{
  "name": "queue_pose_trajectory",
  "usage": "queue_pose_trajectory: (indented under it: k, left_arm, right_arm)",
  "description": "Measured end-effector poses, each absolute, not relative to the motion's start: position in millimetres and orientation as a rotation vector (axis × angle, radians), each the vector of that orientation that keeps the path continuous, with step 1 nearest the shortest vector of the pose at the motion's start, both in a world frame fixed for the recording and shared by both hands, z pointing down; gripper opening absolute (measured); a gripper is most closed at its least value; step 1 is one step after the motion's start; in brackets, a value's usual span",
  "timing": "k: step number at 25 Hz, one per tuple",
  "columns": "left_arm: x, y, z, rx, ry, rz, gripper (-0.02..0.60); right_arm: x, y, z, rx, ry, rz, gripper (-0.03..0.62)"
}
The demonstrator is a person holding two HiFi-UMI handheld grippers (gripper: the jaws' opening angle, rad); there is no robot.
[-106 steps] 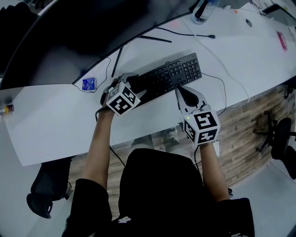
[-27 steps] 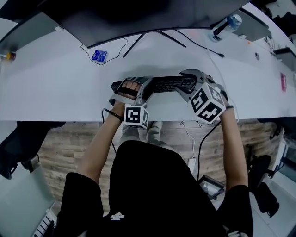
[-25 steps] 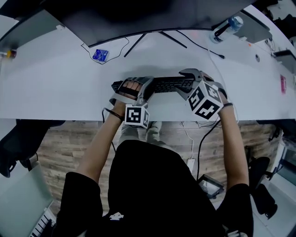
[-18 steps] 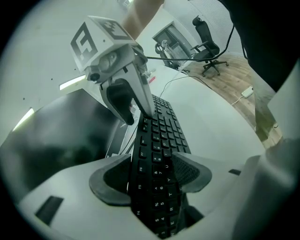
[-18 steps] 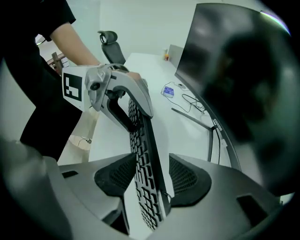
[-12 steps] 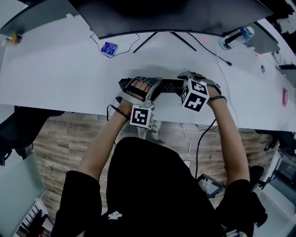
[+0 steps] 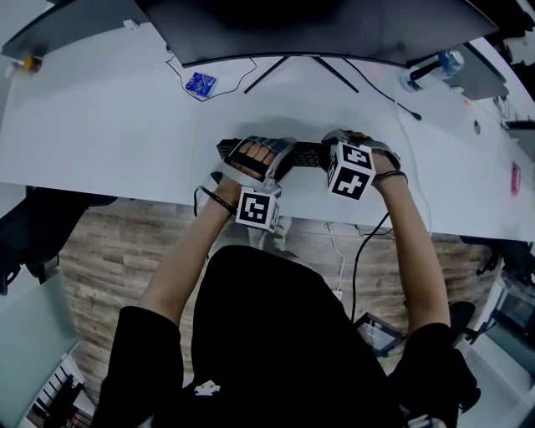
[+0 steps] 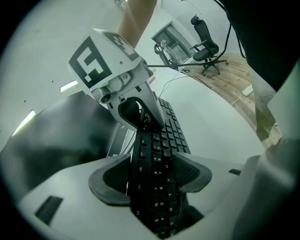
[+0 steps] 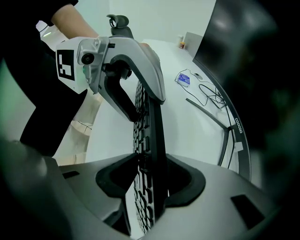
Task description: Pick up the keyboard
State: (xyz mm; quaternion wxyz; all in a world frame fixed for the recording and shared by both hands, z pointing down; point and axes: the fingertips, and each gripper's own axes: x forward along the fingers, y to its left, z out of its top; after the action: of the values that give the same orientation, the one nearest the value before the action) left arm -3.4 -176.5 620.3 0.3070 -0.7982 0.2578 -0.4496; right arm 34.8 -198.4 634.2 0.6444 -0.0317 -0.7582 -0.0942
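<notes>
Both hands on the keyboard (image 7: 308, 155), one at each end. It sits near the front edge of the white counter (image 7: 109, 109), in front of the monitor (image 7: 318, 25), between my two forearms.

My left hand-held gripper (image 7: 244, 150) has the left end. In the left gripper view the left hand-held gripper (image 8: 154, 174) has both pads against the keyboard (image 8: 159, 145), one on the key face and one on the back. That is a firm hold.

My right hand-held gripper (image 7: 332, 144) has the right end and points steeply down. Its jaws have just been closing, with the keyboard between them. In the right gripper view the right hand-held gripper (image 9: 149, 183) clamps the keyboard (image 9: 149, 136), which is seen edge-on. The keys face my side and the flat back faces the monitor, so the keyboard is tipped up on its long edge. I cannot tell if it is clear of the counter.

Each gripper view shows the other hand-held gripper at the far end of the keyboard.

Also on the counter: a small blue packet (image 7: 200, 84) near the monitor's stand legs (image 7: 292, 67), and a bottle (image 7: 436, 65) far right. A dark cable (image 7: 368, 251) hangs below the counter edge.
</notes>
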Motion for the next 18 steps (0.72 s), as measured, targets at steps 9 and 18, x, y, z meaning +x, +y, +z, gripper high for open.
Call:
queue_pose_trajectory:
  k: [9,18]
  left_arm:
    - [-13,-165,593,-2.315,0.596,-1.142,0.279]
    - [-28,-161,585,-2.385,0.446,-1.326,0.279]
  right_arm:
    - [33,-189,634,-0.032,-1.752,-0.256,0.166]
    - [31,-179,633,0.052,-1.762,-0.360,0.166]
